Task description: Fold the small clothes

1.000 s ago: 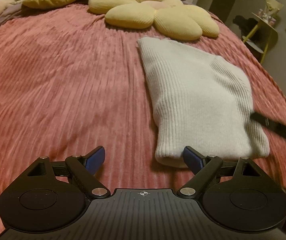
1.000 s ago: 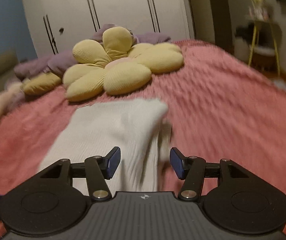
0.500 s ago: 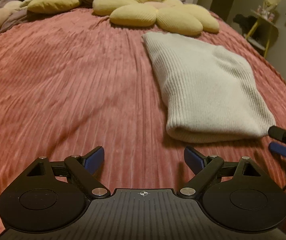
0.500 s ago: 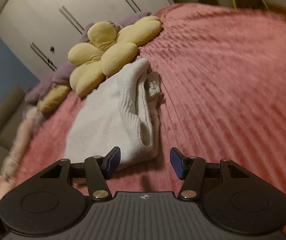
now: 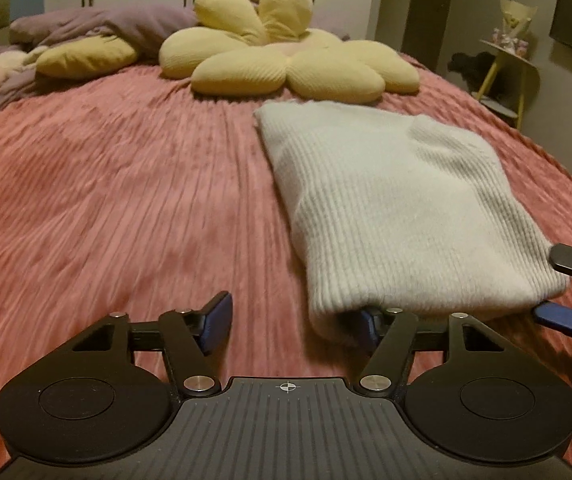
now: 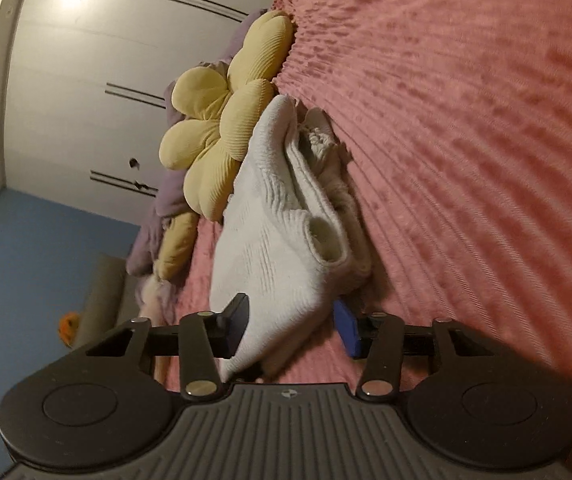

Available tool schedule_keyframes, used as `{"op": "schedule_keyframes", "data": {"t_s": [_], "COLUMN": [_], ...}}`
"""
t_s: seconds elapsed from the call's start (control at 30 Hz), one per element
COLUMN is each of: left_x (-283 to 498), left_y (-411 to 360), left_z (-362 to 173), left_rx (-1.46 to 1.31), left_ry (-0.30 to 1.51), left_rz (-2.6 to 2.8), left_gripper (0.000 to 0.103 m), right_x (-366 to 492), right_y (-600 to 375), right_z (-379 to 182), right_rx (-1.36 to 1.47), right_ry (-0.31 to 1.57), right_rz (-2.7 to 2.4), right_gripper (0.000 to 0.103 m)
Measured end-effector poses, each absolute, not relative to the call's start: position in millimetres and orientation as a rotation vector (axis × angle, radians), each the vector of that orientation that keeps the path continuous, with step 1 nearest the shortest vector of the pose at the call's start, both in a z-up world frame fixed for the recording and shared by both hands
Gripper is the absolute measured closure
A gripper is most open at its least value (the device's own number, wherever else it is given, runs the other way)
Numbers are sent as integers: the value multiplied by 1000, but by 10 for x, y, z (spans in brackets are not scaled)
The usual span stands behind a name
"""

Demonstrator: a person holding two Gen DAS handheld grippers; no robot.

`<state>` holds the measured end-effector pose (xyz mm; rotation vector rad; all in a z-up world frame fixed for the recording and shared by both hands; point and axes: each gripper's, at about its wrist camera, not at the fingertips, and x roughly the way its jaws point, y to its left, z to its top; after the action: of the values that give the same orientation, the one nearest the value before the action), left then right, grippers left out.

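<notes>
Sweater (image 5: 398,200) folded on pink bedspread (image 5: 125,200), long axis toward 12 o'clock, at 1 o'clock from left gripper (image 5: 294,322), spread beside near-left corner. Right gripper (image 6: 290,322) nearer: spread, straddling near-right corner, not yet pinching.

Dim warm light, motion-blurred, fisheye-warped

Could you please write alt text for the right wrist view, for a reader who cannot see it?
The right gripper, rolled sideways, straddles the near corner of a folded white knit garment with open fingers. The garment lies on a pink ribbed bedspread, with a yellow flower-shaped cushion beyond it.
</notes>
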<state>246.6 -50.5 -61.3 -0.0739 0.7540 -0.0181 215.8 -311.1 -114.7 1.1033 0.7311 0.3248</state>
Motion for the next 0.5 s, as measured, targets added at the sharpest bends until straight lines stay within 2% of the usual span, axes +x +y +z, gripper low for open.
{"op": "schedule_keyframes", "data": {"t_s": [0.03,0.1,0.13,0.17,0.2,0.23,0.43,0.47,0.5], "left_x": [2486,2518,2524,2532,2537,2537,2499,2496,2487], "left_y": [-522,-538,-544,-542,-536,-532,-517,-510,-483], "left_z": [-615,-623,-627,-620,-605,-587,-514,-513,-514], "left_rx": [-74,-85,-94,-106,-121,-132,-186,-188,-196], "left_ry": [747,742,740,738,737,735,775,799,827], "left_rz": [-22,-36,-48,-65,-86,-96,-121,-111,-106], "left_gripper": [40,51,55,66,74,75,74,71,61], "right_x": [2196,2267,2320,2361,2391,2428,2331,2326,2332], "right_y": [-3105,-3094,-3074,-3054,-3039,-3007,-2819,-2784,-2761], "right_z": [-1158,-1192,-1212,-1225,-1231,-1202,-777,-761,-772], "right_rx": [1115,1132,1135,1128,1108,1053,595,530,489], "right_ry": [724,716,722,730,741,759,629,623,635], "right_rz": [319,303,297,291,283,263,162,142,133], "right_gripper": [59,63,70,75,86,92,93,93,93]}}
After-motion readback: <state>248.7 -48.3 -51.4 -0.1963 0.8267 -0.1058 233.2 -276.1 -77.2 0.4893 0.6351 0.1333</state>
